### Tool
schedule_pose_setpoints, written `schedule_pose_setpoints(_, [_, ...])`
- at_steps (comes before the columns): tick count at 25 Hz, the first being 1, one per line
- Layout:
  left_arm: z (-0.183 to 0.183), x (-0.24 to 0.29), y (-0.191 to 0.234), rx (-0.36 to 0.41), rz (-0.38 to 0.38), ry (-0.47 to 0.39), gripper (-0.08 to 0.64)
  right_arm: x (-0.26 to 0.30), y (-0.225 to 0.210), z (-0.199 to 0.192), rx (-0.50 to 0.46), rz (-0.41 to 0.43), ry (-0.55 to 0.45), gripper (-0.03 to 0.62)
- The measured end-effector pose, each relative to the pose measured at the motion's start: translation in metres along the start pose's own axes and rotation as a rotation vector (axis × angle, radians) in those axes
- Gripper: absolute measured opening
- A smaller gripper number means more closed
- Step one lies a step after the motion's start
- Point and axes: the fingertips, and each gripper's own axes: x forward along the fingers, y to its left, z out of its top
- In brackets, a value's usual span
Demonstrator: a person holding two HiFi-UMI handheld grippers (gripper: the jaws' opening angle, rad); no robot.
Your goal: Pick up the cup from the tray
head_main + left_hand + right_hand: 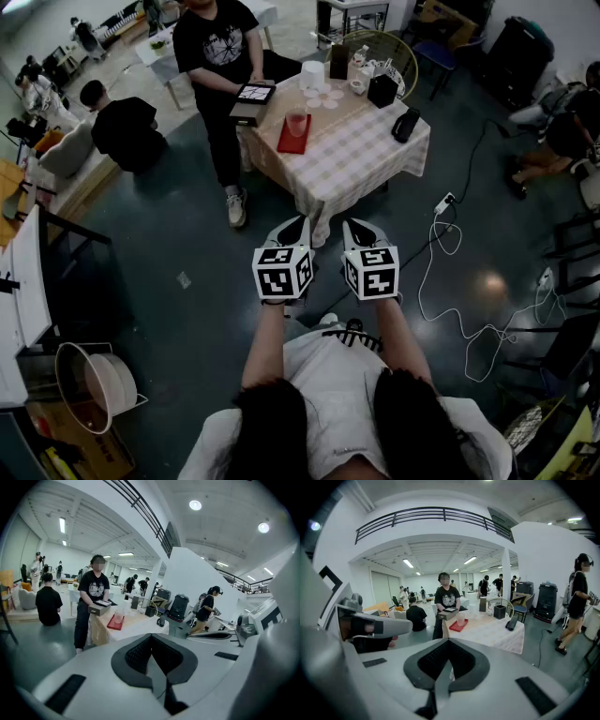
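- Head view: the cup (pixel 297 122) stands upright on the red tray (pixel 292 142), at the left side of a table (pixel 361 155) covered with a checked cloth. The left gripper (pixel 292 232) and right gripper (pixel 357 232) hang side by side over the dark floor, well short of the table.
- The cup looks like a plain, tapered tumbler of pale, see-through plastic with no handle. It is probably light, fairly stiff and smooth, so a little slippery. The side wall near mid-height looks like the best place to hold it, with a gentle squeeze so a thin wall does not buckle. I cannot tell whether it holds any liquid.
- Left gripper view: the jaws are pressed together, ribbed black pads meeting, with nothing between them. The cup (pixel 118 616) and the flat, thin tray (pixel 114 623) show small and far off, beside a standing person (pixel 93 602) holding a box.
- Right gripper view: the jaws are closed tight and empty. The cup (pixel 461 618) sits on the tray (pixel 457 626) near the table's corner. Both grippers would need to open before reaching it.
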Motion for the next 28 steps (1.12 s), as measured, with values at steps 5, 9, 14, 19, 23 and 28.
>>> schedule_pose_setpoints(5, [-0.004, 0.001, -0.003, 0.012, 0.01, 0.009, 0.005, -0.001, -0.001, -0.003, -0.002, -0.001, -0.001, 0.006])
schedule_pose_setpoints(9, [-0.007, -0.001, -0.005, 0.005, 0.001, 0.01, 0.005, -0.002, -0.003, -0.006, 0.004, -0.002, 0.005, 0.006])
schedule_pose_setpoints(14, [-0.007, 0.0, 0.0, -0.009, 0.019, 0.011, 0.005, 0.002, -0.013, -0.003, 0.069, 0.004, -0.017, 0.006])
schedule_pose_setpoints(19, [-0.008, 0.005, 0.015, -0.025, 0.046, 0.019, 0.005, 0.011, -0.012, 0.002, 0.074, 0.048, -0.031, 0.009])
schedule_pose_setpoints(23, [-0.002, 0.027, 0.028, -0.034, 0.046, 0.029, 0.005, 0.027, -0.019, 0.014, 0.062, 0.046, -0.059, 0.023])
schedule_pose_setpoints(28, [0.014, 0.059, 0.045, -0.044, 0.037, 0.039, 0.005, 0.053, -0.026, 0.031, 0.032, 0.07, -0.061, 0.149])
